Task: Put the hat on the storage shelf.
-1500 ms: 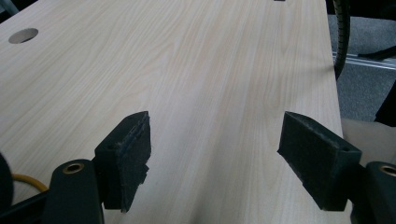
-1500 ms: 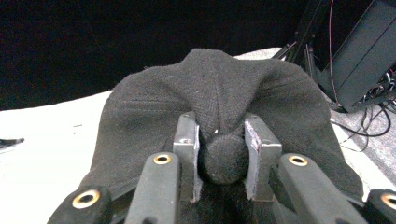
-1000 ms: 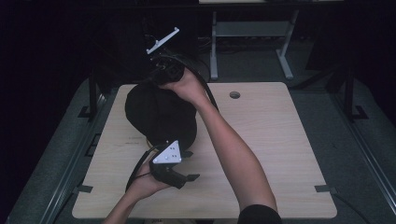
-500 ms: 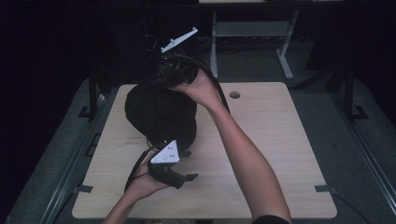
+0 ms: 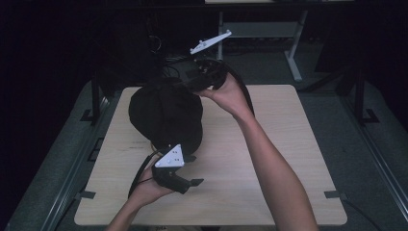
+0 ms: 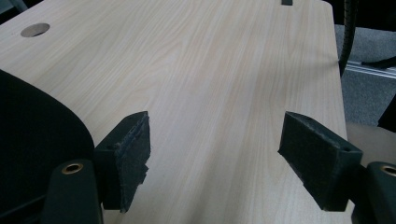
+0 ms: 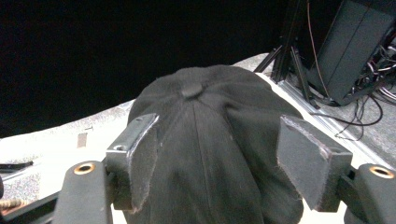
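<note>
A black cap (image 5: 166, 115) lies crown up on the left part of the light wood table (image 5: 288, 159). My right gripper (image 5: 186, 83) hovers at the cap's far side and points at it. Its jaws have just been opening and stand wide. In the right gripper view the cap (image 7: 205, 140) lies beyond the right gripper (image 7: 217, 140), and its pads do not touch the fabric. My left gripper (image 5: 192, 169) rests low by the cap's near edge and points right. The left gripper (image 6: 215, 140) is open over bare wood, with the cap's edge (image 6: 37, 140) at its left.
A round cable hole (image 6: 35, 29) sits in the table's far part. A metal desk frame (image 5: 293, 62) stands behind the table. A dark computer case with loose cables (image 7: 355, 51) stands on the floor beyond the cap. The right gripper's black cable (image 5: 246, 94) loops beside the hand.
The right hand has drawn back to the right, off the cap's far side, and its grey plate now stands clear of the cap. The left hand and the cap have stayed put.
</note>
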`<state>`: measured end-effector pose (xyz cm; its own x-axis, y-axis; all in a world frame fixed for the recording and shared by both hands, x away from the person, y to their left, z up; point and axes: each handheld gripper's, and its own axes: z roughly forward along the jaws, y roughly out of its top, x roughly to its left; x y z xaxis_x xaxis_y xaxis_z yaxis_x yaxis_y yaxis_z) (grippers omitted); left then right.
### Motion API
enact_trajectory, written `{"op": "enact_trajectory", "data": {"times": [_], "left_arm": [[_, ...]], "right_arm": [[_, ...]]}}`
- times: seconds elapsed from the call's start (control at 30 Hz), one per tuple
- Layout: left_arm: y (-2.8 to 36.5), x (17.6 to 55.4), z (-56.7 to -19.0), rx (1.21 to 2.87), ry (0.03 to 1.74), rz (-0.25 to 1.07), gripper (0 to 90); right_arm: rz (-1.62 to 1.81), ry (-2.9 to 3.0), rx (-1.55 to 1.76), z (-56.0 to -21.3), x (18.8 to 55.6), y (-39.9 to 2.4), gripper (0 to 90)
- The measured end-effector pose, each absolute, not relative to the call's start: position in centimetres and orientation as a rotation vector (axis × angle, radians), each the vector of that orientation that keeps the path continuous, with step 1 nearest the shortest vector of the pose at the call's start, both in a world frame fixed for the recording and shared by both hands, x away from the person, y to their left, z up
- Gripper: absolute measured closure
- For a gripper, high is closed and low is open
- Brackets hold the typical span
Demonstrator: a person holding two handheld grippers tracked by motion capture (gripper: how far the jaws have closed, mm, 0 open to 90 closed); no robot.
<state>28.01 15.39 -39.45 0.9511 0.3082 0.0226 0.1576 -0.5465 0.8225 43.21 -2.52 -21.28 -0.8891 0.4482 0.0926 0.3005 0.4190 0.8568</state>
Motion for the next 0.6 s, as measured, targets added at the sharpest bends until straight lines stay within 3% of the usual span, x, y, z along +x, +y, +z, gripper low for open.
{"op": "enact_trajectory", "data": {"times": [0.6], "left_arm": [[16.0, 28.3, -39.5, 2.146, 0.350, 0.211, 23.6]], "right_arm": [[1.466, 2.458, 0.759, -22.9, 39.2, -10.3, 25.9]]}}
